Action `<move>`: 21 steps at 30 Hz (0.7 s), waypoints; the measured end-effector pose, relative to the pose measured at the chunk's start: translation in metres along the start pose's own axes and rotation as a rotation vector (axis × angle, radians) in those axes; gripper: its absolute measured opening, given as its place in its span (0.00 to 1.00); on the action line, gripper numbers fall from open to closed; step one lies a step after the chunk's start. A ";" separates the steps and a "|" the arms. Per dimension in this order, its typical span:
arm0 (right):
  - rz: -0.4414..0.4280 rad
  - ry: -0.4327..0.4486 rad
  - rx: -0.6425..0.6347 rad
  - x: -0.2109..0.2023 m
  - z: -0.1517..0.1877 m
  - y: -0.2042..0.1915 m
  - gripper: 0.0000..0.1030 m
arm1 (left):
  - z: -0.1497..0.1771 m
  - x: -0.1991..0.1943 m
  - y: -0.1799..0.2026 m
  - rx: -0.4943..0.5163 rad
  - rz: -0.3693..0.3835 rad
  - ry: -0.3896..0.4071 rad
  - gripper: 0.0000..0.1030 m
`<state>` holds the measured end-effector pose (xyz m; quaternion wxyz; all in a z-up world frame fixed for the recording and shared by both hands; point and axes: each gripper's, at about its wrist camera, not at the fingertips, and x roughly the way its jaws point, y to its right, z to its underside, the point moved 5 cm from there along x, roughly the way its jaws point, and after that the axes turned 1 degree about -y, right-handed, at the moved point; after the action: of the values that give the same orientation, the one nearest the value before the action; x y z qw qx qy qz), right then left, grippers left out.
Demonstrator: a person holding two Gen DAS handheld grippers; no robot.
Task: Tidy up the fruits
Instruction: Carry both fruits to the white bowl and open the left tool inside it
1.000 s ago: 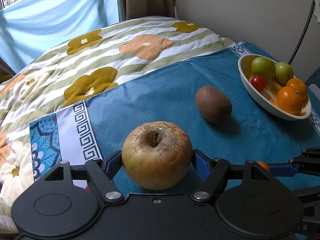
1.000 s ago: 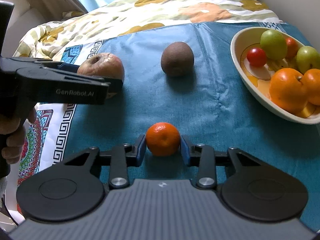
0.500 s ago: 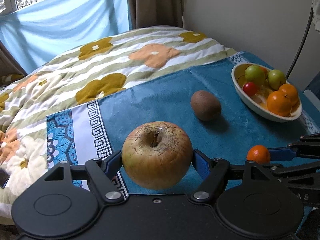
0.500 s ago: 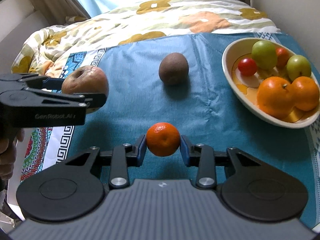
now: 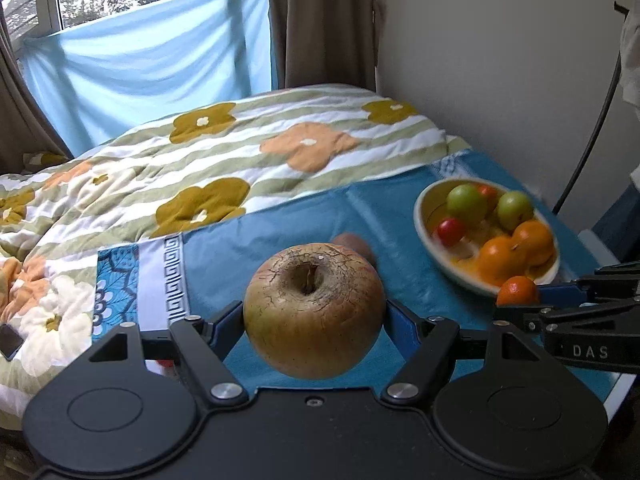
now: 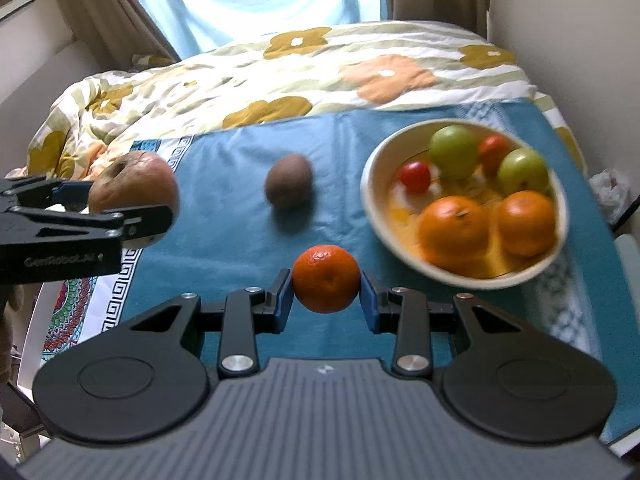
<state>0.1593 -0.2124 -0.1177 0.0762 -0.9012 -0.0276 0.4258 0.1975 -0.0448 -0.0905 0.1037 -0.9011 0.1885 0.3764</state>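
My left gripper (image 5: 315,314) is shut on a wrinkled brown-yellow apple (image 5: 314,310) and holds it above the blue cloth; the apple also shows at the left of the right wrist view (image 6: 134,188). My right gripper (image 6: 326,280) is shut on a small mandarin (image 6: 326,279), held in the air; it also shows in the left wrist view (image 5: 517,291). A brown kiwi (image 6: 289,181) lies on the cloth, mostly hidden behind the apple in the left wrist view (image 5: 358,244). A cream bowl (image 6: 370,200) at the right holds oranges, green fruits and small red ones.
The blue cloth (image 6: 224,240) covers a table beside a bed with a flowered quilt (image 5: 200,168). A wall and a black cable (image 5: 592,132) stand to the right. A window with a light blue curtain is behind the bed.
Both grippers have risen with their fruit and pulled back; the apple and mandarin have left the cloth. The bowl and kiwi look smaller and farther below.
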 end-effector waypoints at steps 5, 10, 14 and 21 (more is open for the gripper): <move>0.010 0.021 -0.009 -0.014 -0.011 0.035 0.49 | -0.014 -0.002 0.034 -0.014 0.006 0.020 0.76; 0.012 0.038 -0.025 -0.022 -0.023 0.068 0.49 | -0.028 0.010 0.065 -0.023 0.016 0.019 0.76; 0.011 0.047 -0.037 -0.021 -0.034 0.091 0.49 | -0.036 0.028 0.087 -0.025 0.016 0.009 0.76; -0.005 0.043 -0.051 -0.008 -0.046 0.125 0.49 | -0.047 0.066 0.113 -0.036 0.001 -0.020 0.76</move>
<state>0.1878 -0.3416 -0.1032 0.0549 -0.9116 -0.0392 0.4054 0.2227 -0.1799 -0.1105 0.0892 -0.8988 0.1813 0.3890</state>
